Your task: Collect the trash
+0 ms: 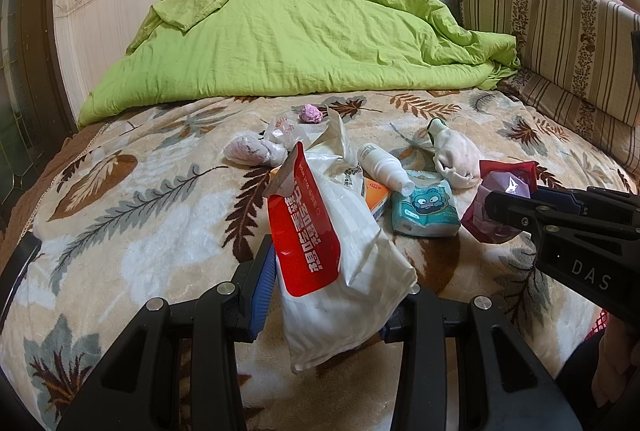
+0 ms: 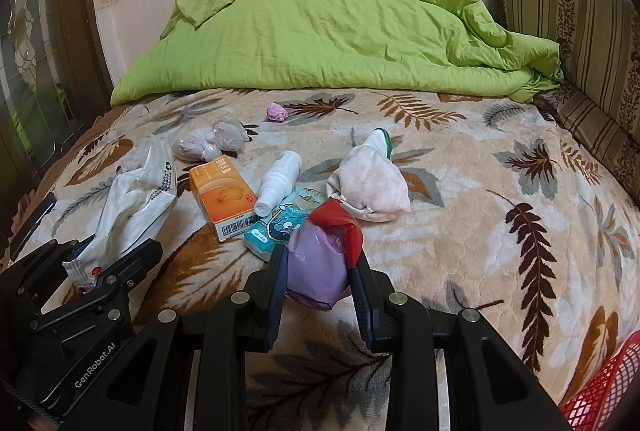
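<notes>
My left gripper [image 1: 332,295] is shut on a white packet with a red label [image 1: 320,243], held tilted above the bed. In the right wrist view the same packet [image 2: 132,199] sticks up from the left gripper [image 2: 104,257] at lower left. A purple pouch with a red torn top [image 2: 320,263] sits between the blue pads of my right gripper [image 2: 320,275], which is shut on it just above the blanket. From the left wrist view, the right gripper [image 1: 516,201] comes in from the right with that pouch [image 1: 500,207].
On the leaf-patterned blanket [image 2: 480,231] lie an orange box [image 2: 224,195], a white spray bottle [image 2: 278,181], a teal tissue pack [image 2: 272,231], a white sock [image 2: 372,187], knotted plastic bags [image 2: 208,143] and a pink paper ball [image 2: 277,112]. A green duvet [image 2: 340,23] fills the back. A red mesh basket [image 2: 600,391] shows at lower right.
</notes>
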Action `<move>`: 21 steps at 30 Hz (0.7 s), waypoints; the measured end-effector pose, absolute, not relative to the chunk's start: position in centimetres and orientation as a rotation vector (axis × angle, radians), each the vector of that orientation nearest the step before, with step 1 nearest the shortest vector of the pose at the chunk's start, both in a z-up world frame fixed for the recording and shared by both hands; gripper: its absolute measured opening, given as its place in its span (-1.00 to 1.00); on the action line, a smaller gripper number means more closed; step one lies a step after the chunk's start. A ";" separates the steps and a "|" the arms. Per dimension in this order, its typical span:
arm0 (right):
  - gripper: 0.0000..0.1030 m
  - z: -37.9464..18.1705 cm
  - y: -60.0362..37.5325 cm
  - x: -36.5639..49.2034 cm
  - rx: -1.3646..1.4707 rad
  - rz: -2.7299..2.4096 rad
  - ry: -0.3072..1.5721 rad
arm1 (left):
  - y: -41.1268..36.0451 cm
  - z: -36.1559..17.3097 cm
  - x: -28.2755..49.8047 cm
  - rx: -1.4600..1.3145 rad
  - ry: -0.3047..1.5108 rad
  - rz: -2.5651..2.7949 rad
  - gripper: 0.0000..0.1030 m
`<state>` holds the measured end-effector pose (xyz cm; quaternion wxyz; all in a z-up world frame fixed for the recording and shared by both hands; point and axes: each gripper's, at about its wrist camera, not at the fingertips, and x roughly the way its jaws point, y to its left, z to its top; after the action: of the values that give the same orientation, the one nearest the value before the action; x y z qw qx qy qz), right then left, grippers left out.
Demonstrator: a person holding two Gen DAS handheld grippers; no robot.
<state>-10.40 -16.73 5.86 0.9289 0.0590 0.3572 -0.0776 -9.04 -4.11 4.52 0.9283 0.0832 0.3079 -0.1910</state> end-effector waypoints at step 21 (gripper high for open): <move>-0.36 5.9 -16.5 -10.4 0.112 -0.165 0.731 | -4.1 4.5 -9.0 0.170 0.632 -0.393 -0.24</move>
<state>-10.41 -16.48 5.89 0.9290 0.0547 0.3570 -0.0805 -9.04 -4.11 4.49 0.9281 0.0830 0.3082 -0.1916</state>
